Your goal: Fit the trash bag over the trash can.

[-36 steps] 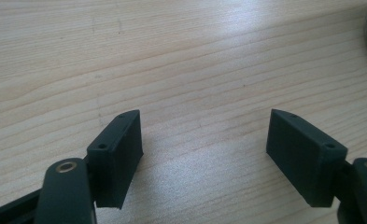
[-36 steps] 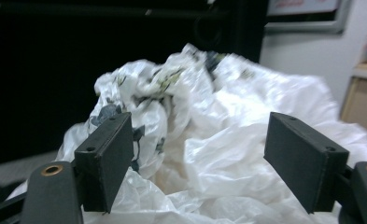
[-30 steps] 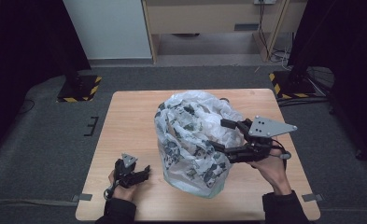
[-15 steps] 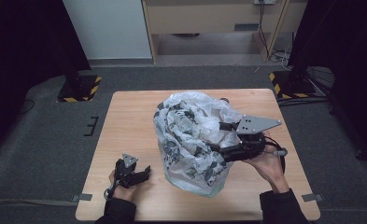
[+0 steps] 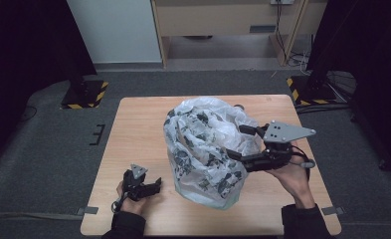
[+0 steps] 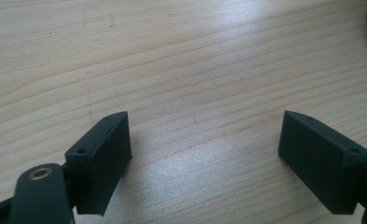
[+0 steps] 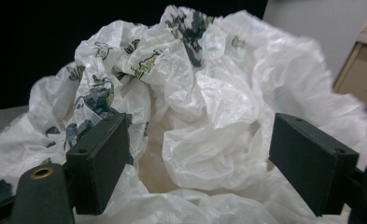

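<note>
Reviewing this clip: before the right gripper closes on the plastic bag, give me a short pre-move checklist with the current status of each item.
1. Right gripper jaws open: ok, set wide apart in the right gripper view.
2. Plastic bag between those jaws: ok, crumpled film bulges into the gap.
3. Which layer or edge would be pinched: cannot tell, the folds overlap.
4. Bag contents: cannot tell, the film hides the inside.
5. Left gripper out of the way: ok, open over bare table, apart from the bag.
6. Bag fully on the table: ok, it sits near the middle, away from the edges.
</note>
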`<state>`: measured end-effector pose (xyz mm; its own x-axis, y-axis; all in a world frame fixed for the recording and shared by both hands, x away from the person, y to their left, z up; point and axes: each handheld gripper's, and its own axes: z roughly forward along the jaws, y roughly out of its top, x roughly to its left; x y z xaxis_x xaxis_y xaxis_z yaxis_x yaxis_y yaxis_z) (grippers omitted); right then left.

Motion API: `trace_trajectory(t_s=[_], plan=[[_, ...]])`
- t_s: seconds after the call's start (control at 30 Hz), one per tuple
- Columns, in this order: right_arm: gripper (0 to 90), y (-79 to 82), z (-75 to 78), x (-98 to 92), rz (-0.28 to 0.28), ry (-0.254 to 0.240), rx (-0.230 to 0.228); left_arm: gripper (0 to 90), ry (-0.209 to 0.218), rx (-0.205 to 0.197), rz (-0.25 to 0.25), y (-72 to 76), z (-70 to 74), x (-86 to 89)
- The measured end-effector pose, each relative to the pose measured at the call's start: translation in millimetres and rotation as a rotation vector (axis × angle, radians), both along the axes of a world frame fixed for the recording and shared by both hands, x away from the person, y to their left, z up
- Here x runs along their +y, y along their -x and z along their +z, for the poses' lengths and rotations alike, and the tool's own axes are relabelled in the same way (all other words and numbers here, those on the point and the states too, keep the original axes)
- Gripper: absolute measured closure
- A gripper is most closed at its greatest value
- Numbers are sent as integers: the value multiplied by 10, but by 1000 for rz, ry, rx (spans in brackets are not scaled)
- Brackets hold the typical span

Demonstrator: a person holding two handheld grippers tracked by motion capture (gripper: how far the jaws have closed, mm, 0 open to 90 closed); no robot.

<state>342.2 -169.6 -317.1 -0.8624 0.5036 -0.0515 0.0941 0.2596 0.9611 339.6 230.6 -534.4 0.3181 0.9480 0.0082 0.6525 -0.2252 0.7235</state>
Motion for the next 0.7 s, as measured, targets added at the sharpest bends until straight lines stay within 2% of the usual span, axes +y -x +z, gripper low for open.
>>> trace_trajectory(t_s=[0.1,0.23,0.4,0.5,0.57,0.7], plan=[[192,44,70,-32,-6,-11,-36,149,-1,2,2,-3,-1,1],[184,51,154,-3,-8,-57,-57,148,-1,2,2,-3,-1,2],[163,-34,265,116,-14,-110,-76,146,-2,2,1,-3,-2,1],[165,-108,324,213,12,-133,-67,146,-2,2,1,-3,-2,1],[165,-150,347,302,34,-113,-50,145,-2,2,0,-3,-2,1],[158,-224,316,472,36,8,-19,142,-2,3,-1,-2,-2,0]])
